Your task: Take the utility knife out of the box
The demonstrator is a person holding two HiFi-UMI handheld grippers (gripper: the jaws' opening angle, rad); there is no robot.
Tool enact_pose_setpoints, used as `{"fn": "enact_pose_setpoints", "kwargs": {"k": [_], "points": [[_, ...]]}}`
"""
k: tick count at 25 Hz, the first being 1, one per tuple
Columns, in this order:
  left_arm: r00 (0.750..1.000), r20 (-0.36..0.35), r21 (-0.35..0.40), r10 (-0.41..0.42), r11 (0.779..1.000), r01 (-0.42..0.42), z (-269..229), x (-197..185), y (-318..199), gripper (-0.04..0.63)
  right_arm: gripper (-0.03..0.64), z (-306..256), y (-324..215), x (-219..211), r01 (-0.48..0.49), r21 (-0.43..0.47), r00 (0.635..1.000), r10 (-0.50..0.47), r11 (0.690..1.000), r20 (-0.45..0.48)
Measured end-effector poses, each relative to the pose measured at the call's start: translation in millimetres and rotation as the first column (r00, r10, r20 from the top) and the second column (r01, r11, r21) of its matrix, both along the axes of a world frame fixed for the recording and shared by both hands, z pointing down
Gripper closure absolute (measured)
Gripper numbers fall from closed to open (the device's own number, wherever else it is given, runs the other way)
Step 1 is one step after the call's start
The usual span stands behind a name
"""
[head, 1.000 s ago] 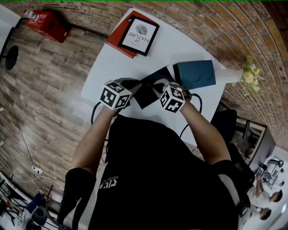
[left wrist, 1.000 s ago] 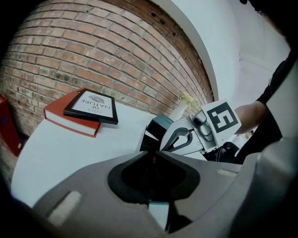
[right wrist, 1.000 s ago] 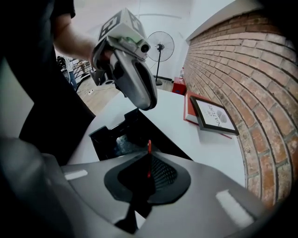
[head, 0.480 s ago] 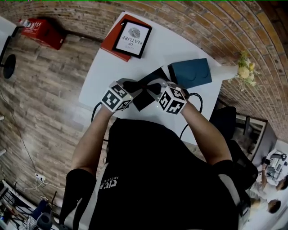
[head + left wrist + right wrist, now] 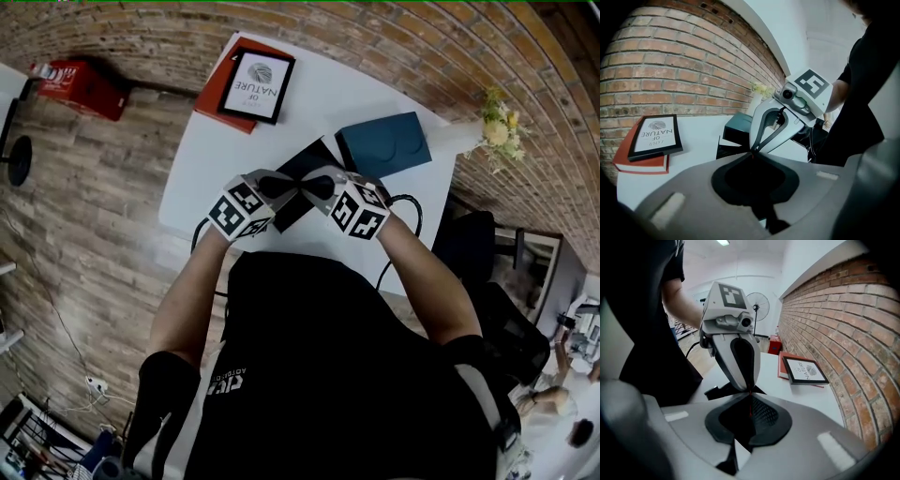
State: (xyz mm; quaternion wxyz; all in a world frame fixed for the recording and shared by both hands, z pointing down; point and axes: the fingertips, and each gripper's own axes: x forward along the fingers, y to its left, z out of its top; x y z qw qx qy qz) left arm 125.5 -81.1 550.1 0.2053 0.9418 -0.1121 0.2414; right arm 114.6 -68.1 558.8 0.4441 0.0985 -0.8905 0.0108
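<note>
1. Risk: the red strip [image 5: 751,406] is sitting in a thin pinch; a sideways tug could be slipping it free.
2. The right gripper [image 5: 751,397] fingers are pressing together on that strip.
3. The left gripper [image 5: 751,154] fingers are pressing together, tips meeting it.
4. The utility knife is not showing, probably lying inside the black box [image 5: 302,157] on the surface [image 5: 216,159].

Soft, even room light fills the head view, so the white table [image 5: 347,89] is bright without glare, while the box [image 5: 302,161] and the black shirt [image 5: 328,375] at 6 o'clock sink into flat black. The brick wall [image 5: 422,37] bows hard from 12 to 3 o'clock. Both gripper views are fisheye with black corners, sharp at distance but soft across the near foreground at 6 o'clock; a ceiling lamp [image 5: 723,242] glows at 12 o'clock in the right one.
</note>
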Motion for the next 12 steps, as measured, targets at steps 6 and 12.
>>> {"fn": "enact_pose_setpoints", "kwargs": {"k": [6, 12], "points": [[0.997, -0.039, 0.019, -0.061, 0.998, 0.061, -27, 18, -5, 0.580, 0.568, -25, -9, 32, -0.179, 0.002, 0.972, 0.177, 0.984, 0.157], [0.994, -0.053, 0.032, -0.091, 0.995, 0.093, -54, 35, 1, 0.580, 0.538, -39, -2, 78, -0.286, -0.002, 0.929, 0.278, 0.958, 0.245]]}}
